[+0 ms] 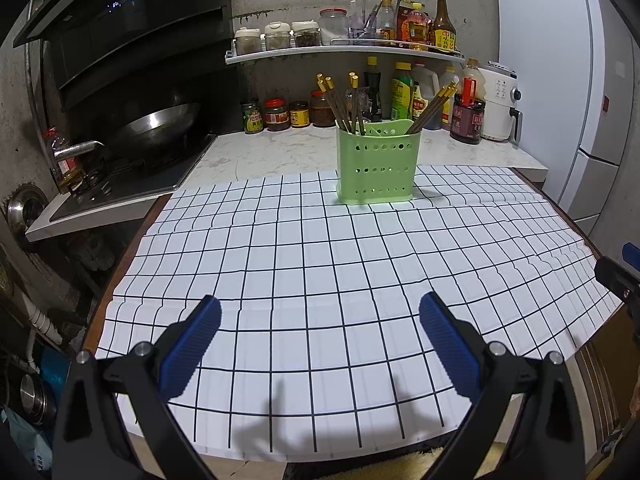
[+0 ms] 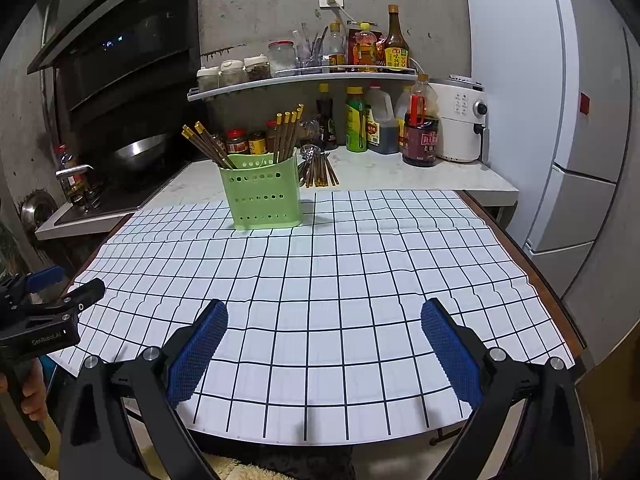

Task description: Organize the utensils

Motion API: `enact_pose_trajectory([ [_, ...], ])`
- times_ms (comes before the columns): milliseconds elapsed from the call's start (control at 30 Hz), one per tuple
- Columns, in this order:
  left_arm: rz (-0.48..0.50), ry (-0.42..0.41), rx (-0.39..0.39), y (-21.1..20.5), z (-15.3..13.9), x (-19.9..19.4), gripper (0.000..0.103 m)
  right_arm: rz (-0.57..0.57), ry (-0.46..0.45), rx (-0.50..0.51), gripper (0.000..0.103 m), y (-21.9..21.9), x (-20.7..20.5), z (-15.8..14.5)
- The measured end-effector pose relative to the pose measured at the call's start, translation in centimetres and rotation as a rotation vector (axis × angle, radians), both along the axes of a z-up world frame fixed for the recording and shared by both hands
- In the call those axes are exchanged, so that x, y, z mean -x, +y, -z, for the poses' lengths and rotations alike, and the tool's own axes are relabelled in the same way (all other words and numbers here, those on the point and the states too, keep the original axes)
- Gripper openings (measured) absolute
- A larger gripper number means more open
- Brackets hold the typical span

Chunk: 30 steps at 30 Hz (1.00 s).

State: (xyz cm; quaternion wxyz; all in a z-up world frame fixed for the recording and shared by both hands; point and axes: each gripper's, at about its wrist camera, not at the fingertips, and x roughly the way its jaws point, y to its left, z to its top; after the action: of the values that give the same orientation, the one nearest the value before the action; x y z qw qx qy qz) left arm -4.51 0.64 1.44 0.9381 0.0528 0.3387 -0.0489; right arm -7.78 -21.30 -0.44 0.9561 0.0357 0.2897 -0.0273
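A green perforated utensil holder [image 1: 375, 162] stands at the far edge of the grid-patterned cloth [image 1: 320, 272]; it also shows in the right wrist view [image 2: 262, 193]. Several brown chopsticks with gold tips [image 1: 340, 100] stand in it, also seen in the right wrist view [image 2: 286, 132]. More chopsticks and a metal spoon [image 2: 318, 168] lie on the marble counter behind the holder. My left gripper [image 1: 320, 316] is open and empty over the near part of the cloth. My right gripper [image 2: 324, 320] is open and empty, also near the front edge.
A marble counter [image 1: 280, 152] behind the table carries sauce bottles and jars [image 1: 400, 96] and a white appliance [image 1: 500, 100]. A wok [image 1: 160, 124] sits on the stove at left. A white fridge [image 2: 560, 120] stands at right.
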Motion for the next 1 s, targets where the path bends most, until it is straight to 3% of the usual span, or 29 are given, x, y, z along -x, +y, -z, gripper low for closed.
enact_pose_trajectory([
  [1000,-0.008,0.000,0.004,-0.25,0.06,0.22,0.097,0.004,0.002,-0.003,0.096,-0.16,0.05,0.33],
])
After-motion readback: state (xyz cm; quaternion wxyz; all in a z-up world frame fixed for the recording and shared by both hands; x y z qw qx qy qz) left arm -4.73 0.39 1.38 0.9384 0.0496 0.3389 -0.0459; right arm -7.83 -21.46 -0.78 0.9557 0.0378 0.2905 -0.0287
